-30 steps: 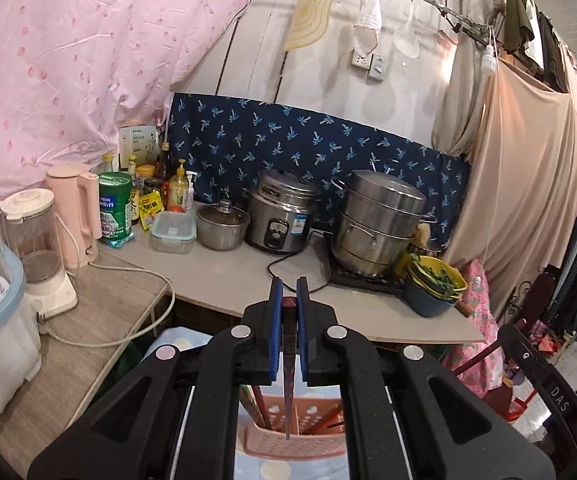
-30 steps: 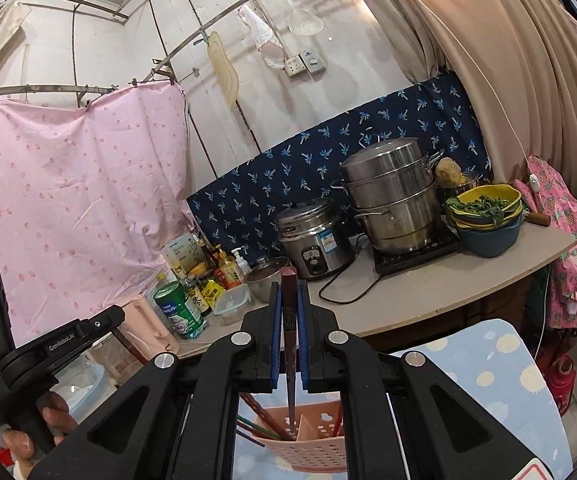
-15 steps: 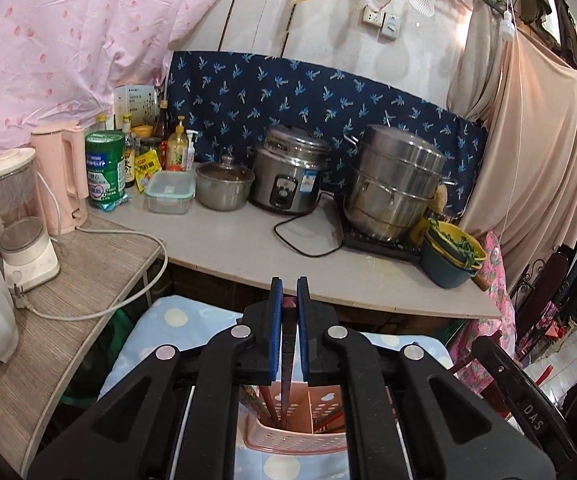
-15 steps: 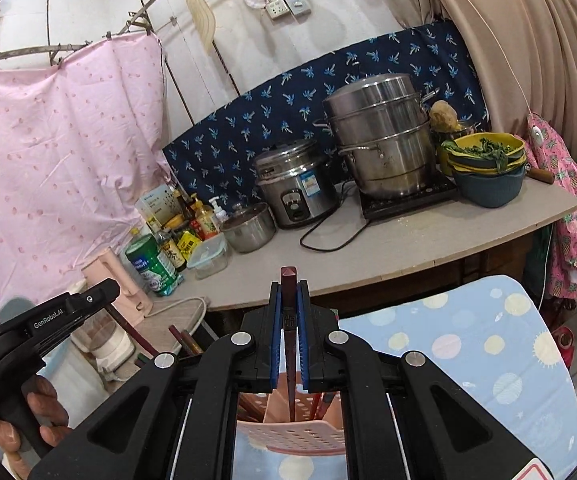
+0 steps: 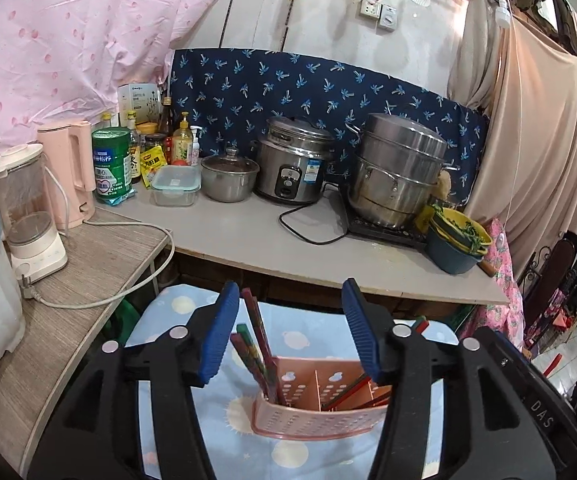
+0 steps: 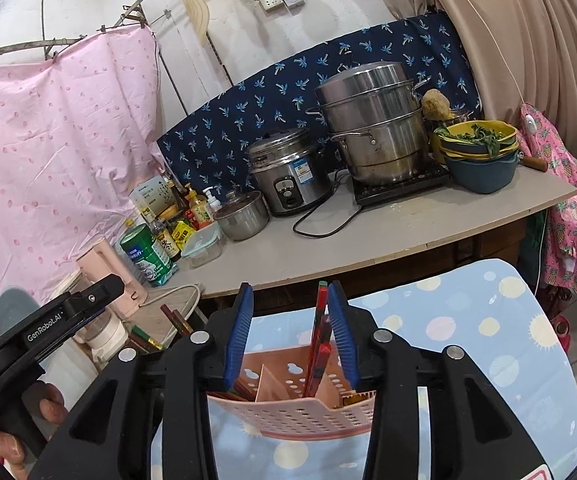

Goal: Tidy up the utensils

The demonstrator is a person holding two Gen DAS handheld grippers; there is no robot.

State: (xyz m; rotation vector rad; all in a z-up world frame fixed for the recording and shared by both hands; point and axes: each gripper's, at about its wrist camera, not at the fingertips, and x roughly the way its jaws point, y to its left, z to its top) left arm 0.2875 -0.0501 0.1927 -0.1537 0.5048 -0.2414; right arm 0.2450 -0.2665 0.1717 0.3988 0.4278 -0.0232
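A pink perforated utensil holder with dividers stands on a blue dotted cloth; it also shows in the right wrist view. Several dark red chopsticks lean in its left compartment, others lie in its right part. My left gripper is open and empty just above the holder. My right gripper is open above the holder; red chopsticks stand in a compartment and lean near its right pad. The left gripper's body shows at the left of the right wrist view.
A grey counter behind the holder carries a rice cooker, a steel steamer pot, a small pot, bowls with greens, bottles and a green can. A pink kettle and blender stand left.
Both grippers have opened and let go of the chopsticks they held; those now stand in the pink holder. Both grippers have also come lower and closer to the holder.
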